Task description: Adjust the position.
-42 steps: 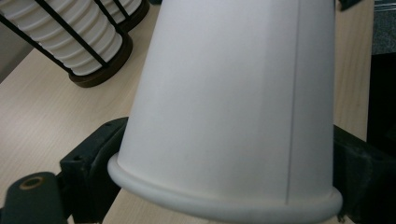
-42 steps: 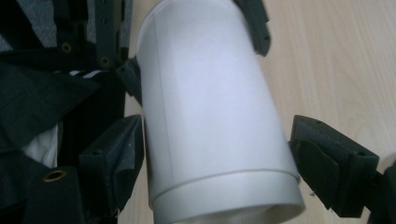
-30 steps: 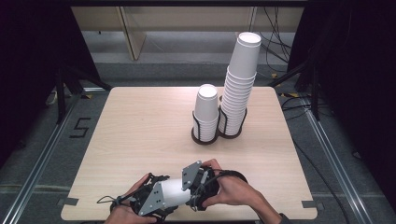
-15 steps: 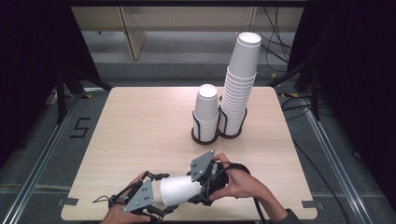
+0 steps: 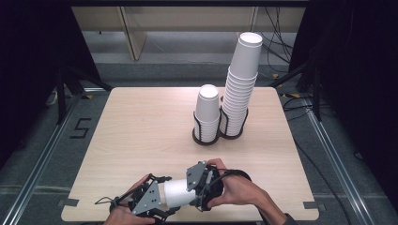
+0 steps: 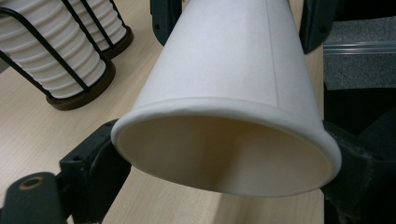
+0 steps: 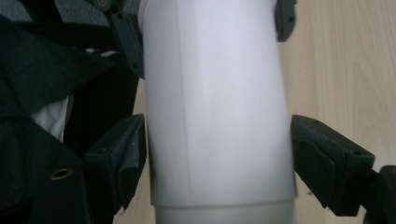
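A white paper cup (image 5: 177, 193) lies on its side in the air just above the table's near edge, held between both grippers. My left gripper (image 5: 162, 195) is shut on its wide rim end; in the left gripper view the cup's open mouth (image 6: 224, 154) faces the camera, with a jaw pressed on each side. My right gripper (image 5: 191, 187) is shut on the cup's narrower body (image 7: 215, 102), both pads touching it. The right gripper's jaws grip the cup farther up in the left gripper view.
A short stack of white cups (image 5: 207, 110) and a tall leaning stack (image 5: 241, 79) stand in a black wire double holder (image 5: 206, 138) at the middle right of the wooden table (image 5: 136, 126). Cables and dark stands surround the table.
The two grippers have drawn slightly apart along the cup, so more of its white body shows between them. The cup stacks have not moved.
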The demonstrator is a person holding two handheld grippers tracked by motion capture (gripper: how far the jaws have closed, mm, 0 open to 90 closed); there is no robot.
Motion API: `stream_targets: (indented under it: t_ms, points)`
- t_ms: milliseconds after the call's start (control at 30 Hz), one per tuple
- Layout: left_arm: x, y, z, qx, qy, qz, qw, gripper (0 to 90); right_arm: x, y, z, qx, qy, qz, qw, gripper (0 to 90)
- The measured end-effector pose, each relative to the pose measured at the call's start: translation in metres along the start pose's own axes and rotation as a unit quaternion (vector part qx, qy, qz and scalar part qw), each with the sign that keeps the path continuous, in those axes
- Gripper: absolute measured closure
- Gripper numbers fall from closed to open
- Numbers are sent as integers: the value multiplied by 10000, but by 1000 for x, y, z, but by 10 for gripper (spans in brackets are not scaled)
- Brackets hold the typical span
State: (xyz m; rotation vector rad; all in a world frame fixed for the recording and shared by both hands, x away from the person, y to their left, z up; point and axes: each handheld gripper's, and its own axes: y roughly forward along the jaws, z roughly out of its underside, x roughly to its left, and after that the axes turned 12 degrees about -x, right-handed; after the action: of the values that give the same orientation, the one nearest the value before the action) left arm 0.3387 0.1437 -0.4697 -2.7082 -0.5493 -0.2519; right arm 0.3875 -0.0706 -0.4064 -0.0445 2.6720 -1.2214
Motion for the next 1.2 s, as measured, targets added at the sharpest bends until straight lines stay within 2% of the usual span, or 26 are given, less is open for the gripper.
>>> stream_targets:
  t_ms: [33,67,100,167,267,333,367,433,467,500,533,567,600,667,700,733,767,833,900,933,1000,1033,1100,1133,1167,1200]
  points:
    - [0,0,0,71,34,17,10000,112,4,1,-1,198,63,80,9998,208]
    - [0,1,0,58,7,27,10000,112,5,7,-4,266,-170,75,9995,202]
    - [0,1,0,47,-13,34,10000,112,5,7,-4,266,-170,75,9995,202]
    - [-1,1,-1,13,-32,57,10000,112,8,10,-4,458,-141,147,9987,194]
    - [-2,0,-2,-42,-63,76,9999,111,11,13,-4,518,-70,107,9986,190]
    - [-1,0,-2,-31,-103,154,9998,109,10,14,-3,535,-239,104,9982,226]
    - [-1,0,-1,-81,-135,170,9997,107,11,14,-2,560,-205,91,9982,229]
    - [1,-1,1,-210,-265,218,9992,96,10,12,-1,468,-211,2,9987,229]
    - [2,-2,3,-353,-320,191,9987,82,4,10,1,234,-354,-80,9991,227]
    - [3,-2,4,-512,-460,188,9975,82,4,10,1,234,-354,-80,9991,227]
    - [4,-2,5,-700,-592,184,9956,76,4,8,3,163,-206,-109,9996,226]
    - [5,-3,5,-766,-678,177,9946,68,-2,6,6,-86,-301,-221,9993,226]
    - [5,-3,6,-939,-815,147,9921,68,-2,6,6,-86,-301,-221,9993,225]
    - [7,-4,5,-1116,-1044,114,9882,62,-5,3,9,-283,-245,-273,9989,225]
    - [9,-4,6,-1190,-1157,120,9861,56,-4,2,11,-348,-1,-231,9991,225]
    - [9,-6,6,-1137,-1236,64,9858,55,-7,2,12,-482,-59,-322,9983,225]
    - [9,-6,7,-1238,-1322,14,9834,60,-9,0,14,-549,-64,-327,9979,225]
    - [10,-6,7,-1260,-1403,-21,9820,62,-11,-3,16,-678,29,-356,9971,226]
    - [10,-5,6,-1264,-1443,-82,9814,61,-14,-6,19,-759,13,-323,9966,226]
    - [10,-5,7,-1233,-1421,-85,9821,66,-14,-8,21,-757,26,-269,9968,225]
    - [11,-5,8,-1236,-1520,-152,9805,89,-16,-11,24,-860,85,-275,9959,225]
    - [12,-5,8,-1234,-1544,-181,9801,92,-16,-14,26,-835,236,-152,9961,225]
    - [12,-5,9,-1284,-1607,-200,9784,90,-21,-15,29,-1065,142,-220,9940,225]
    - [11,-5,8,-1309,-1615,-195,9780,88,-21,-16,30,-1125,148,-209,9933,225]
    - [11,-4,8,-1425,-1622,-176,9763,88,-20,-17,31,-1152,244,-265,9927,225]
    - [11,-5,8,-1413,-1623,-175,9764,86,-20,-16,31,-1229,238,-323,9916,225]
